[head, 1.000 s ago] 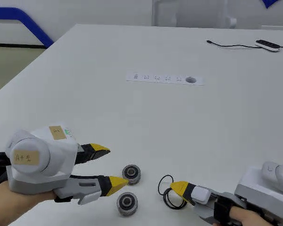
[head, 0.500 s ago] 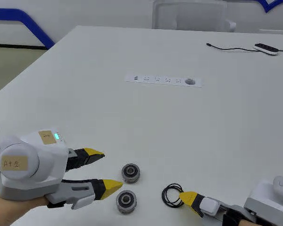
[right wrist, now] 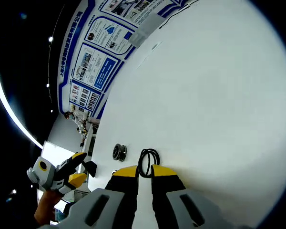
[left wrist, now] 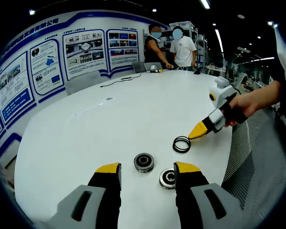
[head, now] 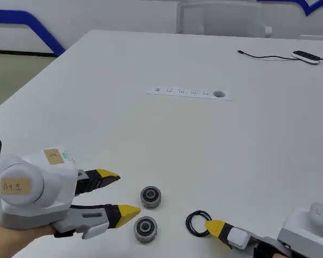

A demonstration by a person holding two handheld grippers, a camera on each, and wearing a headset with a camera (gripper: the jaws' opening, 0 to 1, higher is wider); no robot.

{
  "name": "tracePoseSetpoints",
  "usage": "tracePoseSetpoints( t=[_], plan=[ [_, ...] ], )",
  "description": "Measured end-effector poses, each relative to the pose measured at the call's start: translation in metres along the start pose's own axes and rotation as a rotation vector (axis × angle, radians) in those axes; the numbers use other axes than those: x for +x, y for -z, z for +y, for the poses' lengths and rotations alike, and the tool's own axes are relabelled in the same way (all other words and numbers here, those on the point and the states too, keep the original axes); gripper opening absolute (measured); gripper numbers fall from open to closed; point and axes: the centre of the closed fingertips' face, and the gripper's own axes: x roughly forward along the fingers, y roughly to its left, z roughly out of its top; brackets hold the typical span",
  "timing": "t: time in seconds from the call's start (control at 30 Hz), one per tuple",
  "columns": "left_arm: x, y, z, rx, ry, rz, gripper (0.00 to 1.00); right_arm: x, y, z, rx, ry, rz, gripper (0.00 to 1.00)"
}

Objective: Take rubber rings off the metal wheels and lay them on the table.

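At the near left, the left gripper [head: 127, 193] hovered over the table [head: 167, 134], jaws wide apart and holding nothing. Just right of its tips lay the far wheel [head: 151, 196] and the near wheel [head: 145, 229]. Further right, the rubber rings [head: 196, 221] lay flat on the table. The right gripper [head: 212, 227], jaws nearly together, pointed at their near edge, possibly touching.

Two metal wheels [head: 151, 196] lie just ahead of the left gripper [head: 125, 193], the second wheel [head: 145, 229] nearer it. Two overlapping rubber rings [head: 189, 223] lie at the right gripper [right wrist: 144, 171] tip. Far beyond both grippers are one socket strip [head: 188, 92], one remote [head: 306, 54] and two people [left wrist: 183, 47].
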Motion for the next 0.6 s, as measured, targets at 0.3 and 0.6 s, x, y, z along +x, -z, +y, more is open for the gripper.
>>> tracePoseSetpoints(
  t=[0.3,0.6],
  plan=[
    [-0.005,0.001,0.006,-0.014,-0.024,-0.015,0.46,-0.008,-0.008,-0.005,-0.075,0.022,-0.026,0.13],
    [-0.025,0.003,0.015,-0.069,-0.068,-0.061,0.47,-0.017,-0.023,-0.005,-0.194,0.037,-0.062,0.17]
  ],
)
